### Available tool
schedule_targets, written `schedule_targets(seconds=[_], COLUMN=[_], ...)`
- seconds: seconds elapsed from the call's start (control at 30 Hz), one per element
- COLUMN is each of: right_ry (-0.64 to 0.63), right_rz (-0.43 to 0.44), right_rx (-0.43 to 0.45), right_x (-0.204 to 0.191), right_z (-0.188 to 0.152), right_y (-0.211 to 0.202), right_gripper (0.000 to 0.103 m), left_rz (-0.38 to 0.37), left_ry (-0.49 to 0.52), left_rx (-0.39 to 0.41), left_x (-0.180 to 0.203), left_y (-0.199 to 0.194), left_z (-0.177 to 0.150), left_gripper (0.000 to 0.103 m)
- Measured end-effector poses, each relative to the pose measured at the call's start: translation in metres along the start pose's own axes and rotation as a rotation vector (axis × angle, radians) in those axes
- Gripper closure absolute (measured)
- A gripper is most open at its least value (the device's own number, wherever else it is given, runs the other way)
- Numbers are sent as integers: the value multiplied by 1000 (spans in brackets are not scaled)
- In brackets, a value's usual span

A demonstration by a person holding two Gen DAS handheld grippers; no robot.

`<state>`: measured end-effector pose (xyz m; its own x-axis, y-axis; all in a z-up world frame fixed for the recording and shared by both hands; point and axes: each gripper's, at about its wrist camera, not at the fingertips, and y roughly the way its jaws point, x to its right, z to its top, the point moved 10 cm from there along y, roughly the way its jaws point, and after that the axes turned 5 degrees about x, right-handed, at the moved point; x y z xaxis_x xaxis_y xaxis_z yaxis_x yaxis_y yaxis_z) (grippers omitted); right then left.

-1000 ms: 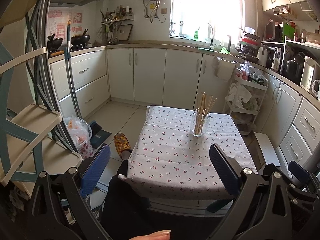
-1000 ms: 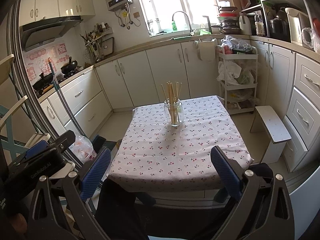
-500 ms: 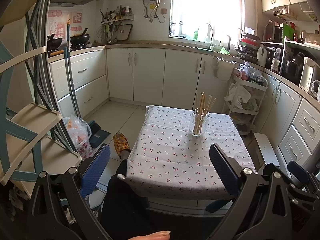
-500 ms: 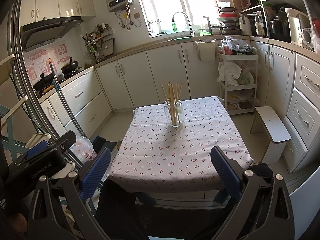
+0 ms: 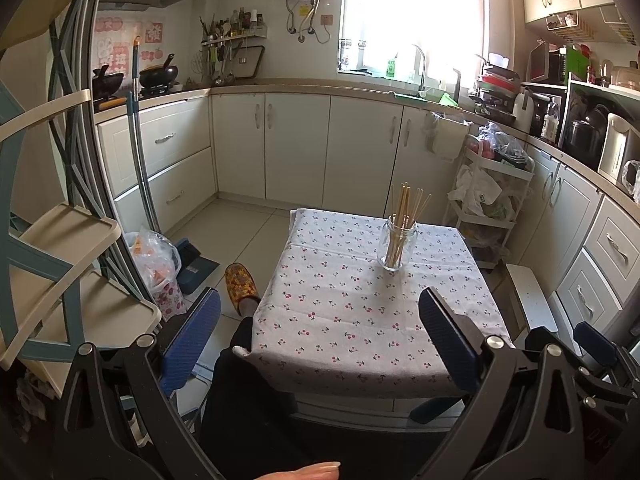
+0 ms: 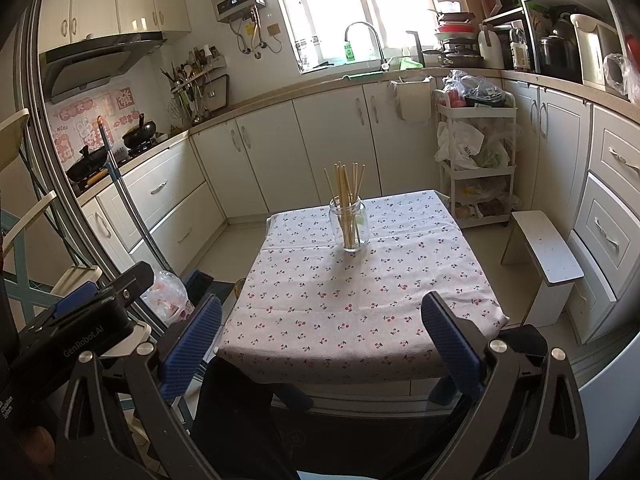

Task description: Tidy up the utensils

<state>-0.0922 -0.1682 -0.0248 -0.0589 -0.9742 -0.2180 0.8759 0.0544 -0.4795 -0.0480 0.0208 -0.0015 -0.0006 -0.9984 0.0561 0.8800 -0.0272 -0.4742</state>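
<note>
A clear glass jar [image 5: 397, 246] holding several wooden chopsticks [image 5: 405, 210] stands upright toward the far side of a small table with a cherry-print cloth [image 5: 344, 320]. The jar also shows in the right wrist view [image 6: 349, 226], with the chopsticks [image 6: 347, 188] fanned out of it. My left gripper [image 5: 320, 328] is open and empty, held back from the table's near edge. My right gripper [image 6: 322, 332] is open and empty too, also short of the near edge. The left gripper's body shows at the left of the right wrist view [image 6: 76, 328].
A white stool [image 6: 544, 256] stands right of the table. A white cart [image 6: 476, 160] with bags is behind it. Kitchen cabinets [image 5: 296, 144] line the walls. A step ladder [image 5: 52, 240], a plastic bag [image 5: 154, 256] and a slipper [image 5: 240, 286] are on the left floor.
Both views have shifted very slightly toward the table; the jar and chopsticks have not moved. Both grippers stay open.
</note>
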Motion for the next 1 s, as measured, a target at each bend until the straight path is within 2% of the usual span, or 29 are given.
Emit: schedule_targets(seconds=[0.5,0.7,1.0], right_ry=[1,2,-1], right_rz=[0,1,-2], right_rx=[-2,-2,6], right_x=[-2,-1,0], right_z=[-2,-3,-4], right_y=[0,0,-1], right_gripper=[7,7,7], left_rz=[-26,-14,-30], left_ry=[-10,12,-9], left_rx=[-24,25,-12], left_x=[-3,-2,-7], left_y=[6,-3,2], left_z=[-7,-2,-2], left_gripper=[8,8,8])
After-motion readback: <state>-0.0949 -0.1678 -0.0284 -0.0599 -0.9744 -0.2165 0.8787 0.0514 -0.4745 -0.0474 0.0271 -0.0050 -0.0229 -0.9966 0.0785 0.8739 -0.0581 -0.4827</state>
